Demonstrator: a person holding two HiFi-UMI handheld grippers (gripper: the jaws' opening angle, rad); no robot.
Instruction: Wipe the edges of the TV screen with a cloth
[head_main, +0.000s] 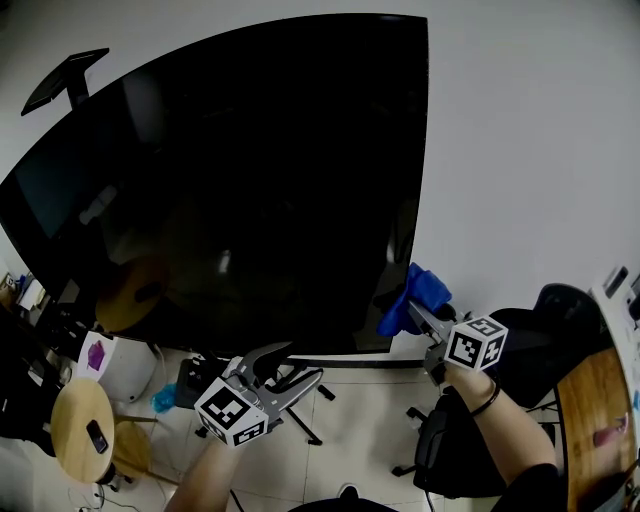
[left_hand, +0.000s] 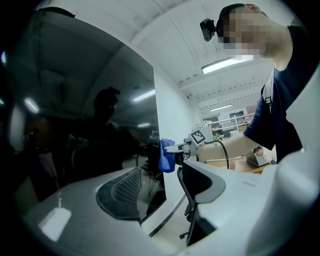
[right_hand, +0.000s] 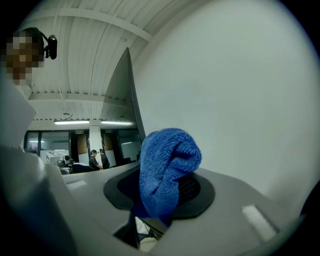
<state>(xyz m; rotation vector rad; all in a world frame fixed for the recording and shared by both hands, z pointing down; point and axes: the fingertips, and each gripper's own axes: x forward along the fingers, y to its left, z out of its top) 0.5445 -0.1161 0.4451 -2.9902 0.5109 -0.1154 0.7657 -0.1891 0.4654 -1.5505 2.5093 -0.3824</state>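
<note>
Cloth (head_main: 416, 296) clamped in right gripper (head_main: 420, 318), bunched past its tips at lower right edge of TV (head_main: 250, 180); left gripper (head_main: 291, 368) half-open, empty.

A bright blue cloth (right_hand: 167, 167), looped in texture, is bulging between the right gripper's (head_main: 422, 318) grey jaws, whose black pads (right_hand: 197, 190) are showing a fine mesh pattern. Beside those jaws the TV screen (head_main: 250, 180) is gleaming glossy black against a white wall (head_main: 530, 150). The left gripper's (head_main: 293, 366) cube (head_main: 232, 412) is displaying black-and-white square markers on white faces.
</note>
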